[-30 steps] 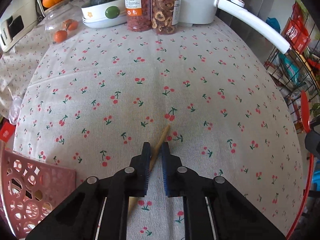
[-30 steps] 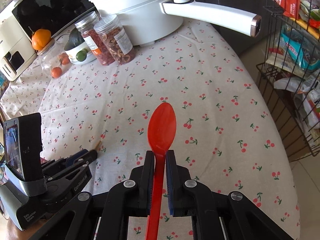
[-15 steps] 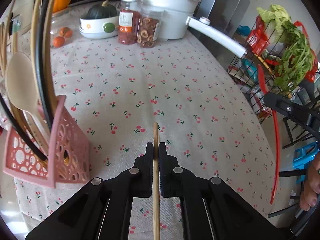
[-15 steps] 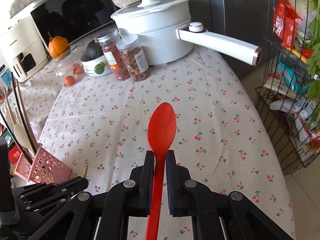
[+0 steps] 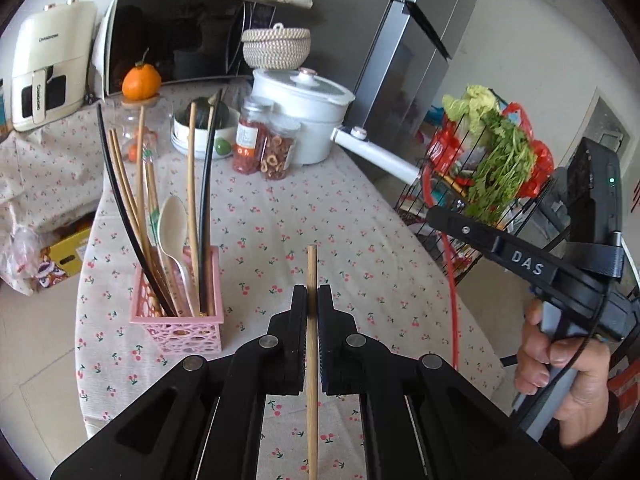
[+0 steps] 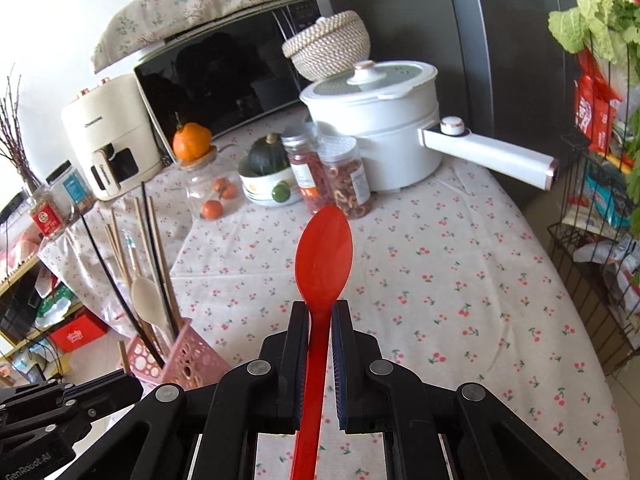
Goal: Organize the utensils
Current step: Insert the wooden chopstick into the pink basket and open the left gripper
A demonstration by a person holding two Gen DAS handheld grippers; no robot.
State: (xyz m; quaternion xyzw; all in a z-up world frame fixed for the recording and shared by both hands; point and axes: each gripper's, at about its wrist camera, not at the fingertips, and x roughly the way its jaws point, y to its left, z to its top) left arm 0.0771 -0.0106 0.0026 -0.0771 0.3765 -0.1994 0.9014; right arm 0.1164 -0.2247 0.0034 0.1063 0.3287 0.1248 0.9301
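My left gripper (image 5: 312, 300) is shut on a wooden chopstick (image 5: 311, 344) and holds it above the cherry-print tablecloth. My right gripper (image 6: 320, 316) is shut on a red plastic spoon (image 6: 323, 256), bowl pointing forward, held high over the table. A pink perforated utensil basket (image 5: 180, 326) stands at the left front of the table; it also shows in the right wrist view (image 6: 188, 356). It holds several chopsticks, black sticks and a cream spoon (image 5: 173, 224). The right gripper body (image 5: 568, 256) shows at the right of the left wrist view.
At the back stand a white pot with a long handle (image 6: 384, 136), two jars (image 6: 328, 172), a bowl with a green squash (image 6: 268, 176), a glass jar with an orange on top (image 6: 200, 168), a microwave (image 6: 224, 76). A wire rack with greens (image 5: 492, 160) stands beside the table's right edge.
Both grippers have risen well above the table, carrying the chopstick and the red spoon. The pink basket has come into fuller view at the left.
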